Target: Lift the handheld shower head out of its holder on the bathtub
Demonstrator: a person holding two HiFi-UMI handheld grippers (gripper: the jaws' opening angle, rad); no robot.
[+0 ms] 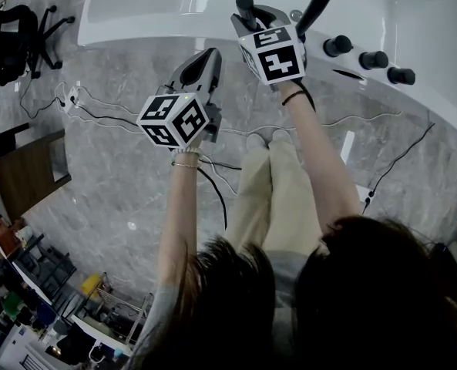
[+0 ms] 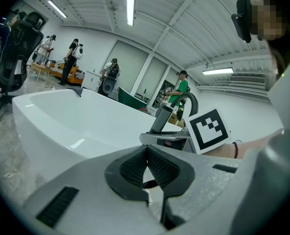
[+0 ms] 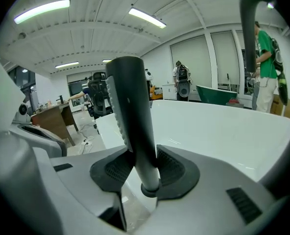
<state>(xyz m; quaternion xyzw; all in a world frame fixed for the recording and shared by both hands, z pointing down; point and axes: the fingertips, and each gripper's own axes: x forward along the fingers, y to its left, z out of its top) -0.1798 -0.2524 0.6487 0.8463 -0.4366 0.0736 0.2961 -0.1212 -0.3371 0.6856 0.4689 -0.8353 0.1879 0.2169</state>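
Grey shower head [image 3: 132, 126] upright (slight lean)

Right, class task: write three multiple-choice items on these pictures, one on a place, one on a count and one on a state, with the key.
1. Where is the shower head?
A. lying on the floor
B. between the right hand-held gripper's jaws
C. on the office chair

2. How many black knobs sit on the tub rim?
A. one
B. three
C. five

3. How is the left hand-held gripper?
A. shut, empty
B. wide open
C. shut on a cable

Key:
1 B, the right gripper view shows both pads against its handle.
2 B, the head view shows three in a row.
3 A, its pads meet with nothing between them.
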